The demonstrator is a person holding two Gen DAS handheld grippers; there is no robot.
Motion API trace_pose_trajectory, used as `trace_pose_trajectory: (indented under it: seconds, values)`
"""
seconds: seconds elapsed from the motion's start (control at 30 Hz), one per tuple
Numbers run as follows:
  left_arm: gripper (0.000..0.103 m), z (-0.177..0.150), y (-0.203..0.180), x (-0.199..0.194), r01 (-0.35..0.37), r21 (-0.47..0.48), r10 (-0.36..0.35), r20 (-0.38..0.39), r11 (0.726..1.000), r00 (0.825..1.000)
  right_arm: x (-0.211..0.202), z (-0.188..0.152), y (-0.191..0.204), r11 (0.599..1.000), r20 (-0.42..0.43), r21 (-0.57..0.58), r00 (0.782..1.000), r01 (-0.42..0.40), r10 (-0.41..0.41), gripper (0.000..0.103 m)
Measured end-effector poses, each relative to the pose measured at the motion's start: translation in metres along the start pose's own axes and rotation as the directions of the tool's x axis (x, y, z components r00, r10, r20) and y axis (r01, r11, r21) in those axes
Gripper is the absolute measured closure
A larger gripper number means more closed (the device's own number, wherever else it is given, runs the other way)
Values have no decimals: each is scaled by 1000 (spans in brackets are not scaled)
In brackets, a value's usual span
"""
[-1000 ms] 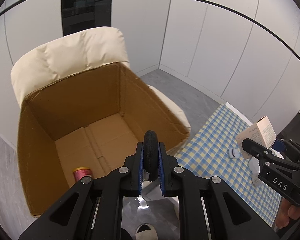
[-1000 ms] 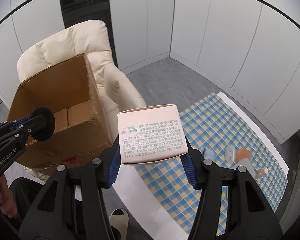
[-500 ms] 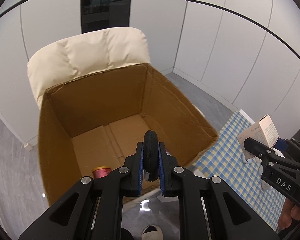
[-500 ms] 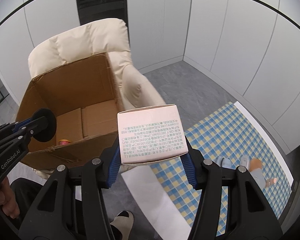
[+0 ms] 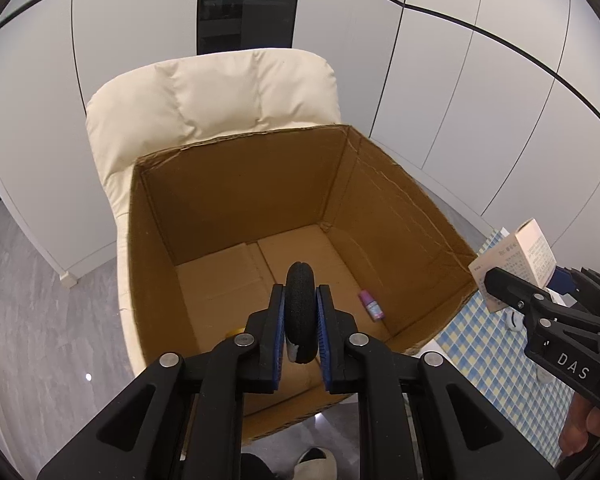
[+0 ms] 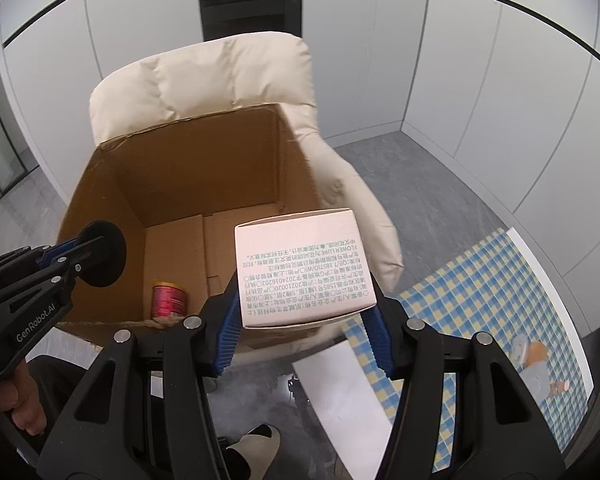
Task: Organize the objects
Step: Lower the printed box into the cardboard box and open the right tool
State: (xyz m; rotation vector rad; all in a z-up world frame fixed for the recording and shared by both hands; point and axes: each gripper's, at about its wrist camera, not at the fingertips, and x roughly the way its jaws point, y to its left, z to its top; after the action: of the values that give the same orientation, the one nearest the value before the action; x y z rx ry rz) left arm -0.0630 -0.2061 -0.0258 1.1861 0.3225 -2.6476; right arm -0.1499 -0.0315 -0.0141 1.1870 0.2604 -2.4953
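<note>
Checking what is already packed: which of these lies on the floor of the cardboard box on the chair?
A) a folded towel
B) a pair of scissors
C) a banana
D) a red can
D: the right wrist view shows a red can lying on the floor of the cardboard box.

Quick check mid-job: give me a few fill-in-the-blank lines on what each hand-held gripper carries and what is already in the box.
1. The left hand-held gripper holds a black ____ between its pads.
2. The right hand-held gripper grips a pale printed ____.
3. The cardboard box sits on a cream ____.
4. On the box floor lies a red ____, besides a small purple bottle.

Missing words: disc; carton; chair; can
</note>
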Motion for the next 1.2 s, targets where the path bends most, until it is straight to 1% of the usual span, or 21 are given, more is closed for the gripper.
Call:
trace_pose_trajectory:
  seconds: [0.03, 0.07, 0.13, 0.17, 0.23, 0.3, 0.37, 0.63, 1.2]
  values:
    - [74, -1, 2, -2, 4, -1, -4, 9, 1000, 1000, 1, 1, 4, 1000, 0, -5, 1000, -4, 4, 46]
    - [67, -1, 5, -4, 8, -4, -8, 19, 1000, 1000, 2, 2, 9, 1000, 0, -12, 1000, -9, 9, 46]
    - [36, -3, 9, -11, -2, -6, 3, 48, 1000, 999, 4, 4, 16, 1000, -1, -21, 1000, -17, 17, 46]
    - [31, -2, 11, -14, -7, -6, 7, 64, 1000, 998, 5, 4, 19, 999, -2, -27, 1000, -21, 21, 46]
    - [8, -2, 15, -22, -17, -1, 17, 97, 1000, 995, 7, 6, 27, 999, -5, -39, 1000, -29, 28, 46]
    - [1, -3, 18, -26, -39, -1, 39, 113, 999, 993, 8, 7, 34, 998, -6, -47, 999, -35, 35, 46]
    - [0, -3, 22, -29, -66, 0, 66, 120, 998, 991, 10, 9, 40, 998, -6, -55, 999, -42, 41, 46]
    - [0, -6, 44, -37, -111, -33, 114, 119, 993, 986, 16, 14, 66, 994, -14, -87, 998, -66, 65, 46]
    - [0, -14, 83, -46, -153, -87, 162, 112, 984, 980, 29, 20, 104, 985, -32, -127, 993, -119, 116, 45]
